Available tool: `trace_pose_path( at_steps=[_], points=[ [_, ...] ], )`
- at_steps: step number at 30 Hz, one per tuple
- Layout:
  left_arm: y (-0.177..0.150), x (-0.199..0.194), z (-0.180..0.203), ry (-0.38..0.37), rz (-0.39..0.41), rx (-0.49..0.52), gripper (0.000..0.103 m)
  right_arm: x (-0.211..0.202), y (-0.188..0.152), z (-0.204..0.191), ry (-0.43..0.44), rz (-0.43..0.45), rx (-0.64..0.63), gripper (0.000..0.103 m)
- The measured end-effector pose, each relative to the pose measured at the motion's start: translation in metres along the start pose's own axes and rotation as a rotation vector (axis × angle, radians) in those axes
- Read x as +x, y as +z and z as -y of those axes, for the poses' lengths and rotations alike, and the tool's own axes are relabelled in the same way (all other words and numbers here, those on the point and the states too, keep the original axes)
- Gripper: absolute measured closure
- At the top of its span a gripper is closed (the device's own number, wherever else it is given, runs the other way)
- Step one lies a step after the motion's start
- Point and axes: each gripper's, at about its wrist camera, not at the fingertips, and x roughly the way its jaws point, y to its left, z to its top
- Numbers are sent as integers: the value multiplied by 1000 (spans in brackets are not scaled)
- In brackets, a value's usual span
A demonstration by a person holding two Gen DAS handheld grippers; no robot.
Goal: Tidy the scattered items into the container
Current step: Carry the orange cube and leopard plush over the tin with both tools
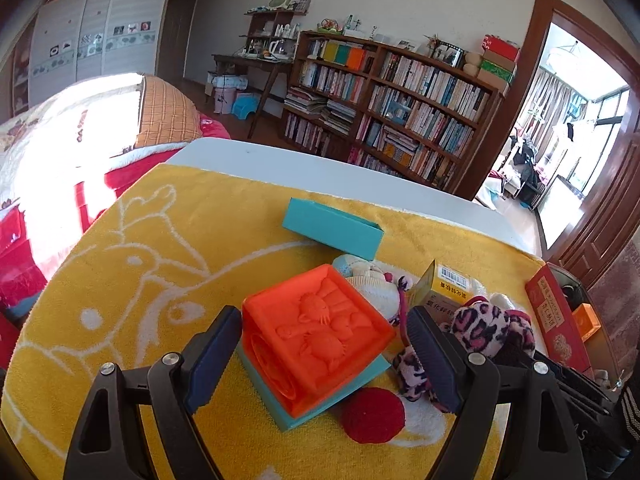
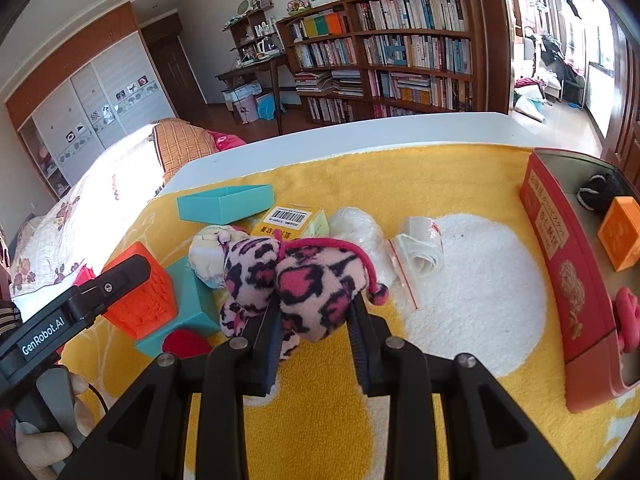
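Left wrist view: left gripper [image 1: 322, 354] spread wide around the orange cube [image 1: 316, 332] at frame centre; left pad touching, right pad apart. Cube sits tilted on a teal box [image 1: 280, 404], red ball [image 1: 373, 414] just beside. Teal lid [image 1: 332, 228] above, on yellow towel [image 1: 160, 264].

Right wrist view: right gripper [image 2: 314, 330] pinching the leopard plush [image 2: 292, 280] mid-frame. Red tin [image 2: 560, 264] at right edge, holding an orange block [image 2: 622, 232]. Rolled bag [image 2: 420, 246] and yellow carton [image 2: 292, 222] between.

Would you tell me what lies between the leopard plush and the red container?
A rolled plastic zip bag lies on the yellow towel between leopard plush and red container, seen from the right wrist.
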Motion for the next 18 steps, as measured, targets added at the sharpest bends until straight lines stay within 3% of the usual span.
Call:
trace_pose_path(
  at_steps=[5, 7, 18],
  points=[
    [-6, 15, 2, 71, -2, 30, 17, 1, -1, -3, 7, 4, -16, 70],
    [-7, 18, -4, 45, -8, 17, 26, 2, -1, -3, 8, 6, -22, 70],
    [-5, 2, -8, 18, 26, 6, 26, -5, -1, 5, 22, 41, 10, 70]
  ],
)
